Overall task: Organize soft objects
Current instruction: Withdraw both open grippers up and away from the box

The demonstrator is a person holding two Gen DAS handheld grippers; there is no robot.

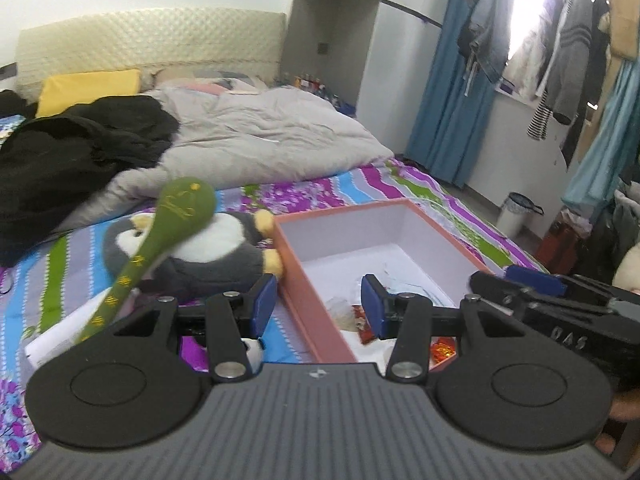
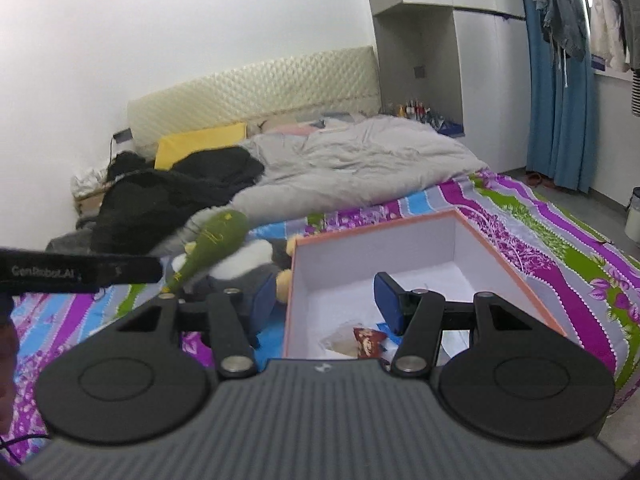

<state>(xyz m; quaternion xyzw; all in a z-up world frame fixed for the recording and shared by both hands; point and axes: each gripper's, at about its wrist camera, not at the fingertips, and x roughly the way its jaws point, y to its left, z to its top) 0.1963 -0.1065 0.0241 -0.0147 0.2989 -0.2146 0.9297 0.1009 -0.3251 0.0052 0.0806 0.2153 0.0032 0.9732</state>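
Note:
A grey and white penguin plush (image 1: pixel 208 248) (image 2: pixel 256 260) lies on the striped bed sheet, just left of an open pink box (image 1: pixel 304 280) (image 2: pixel 400 216). A long green plush with yellow stitching (image 1: pixel 180 208) (image 2: pixel 218 236) leans across the penguin. My left gripper (image 1: pixel 318 304) hangs open above the box's left wall with nothing between its blue pads. My right gripper (image 2: pixel 328 300) (image 1: pixel 516 280) is also open and empty, over the same wall, close to the right of the left one. Small wrappers (image 1: pixel 362 326) (image 2: pixel 366 340) lie in the box.
A crumpled grey duvet (image 1: pixel 272 136), black clothes (image 1: pixel 72 160) and a yellow pillow (image 1: pixel 88 88) fill the far half of the bed. A blue curtain (image 1: pixel 452 92) and hanging clothes (image 1: pixel 568 64) are at the right, and a white bin (image 1: pixel 516 216) stands on the floor.

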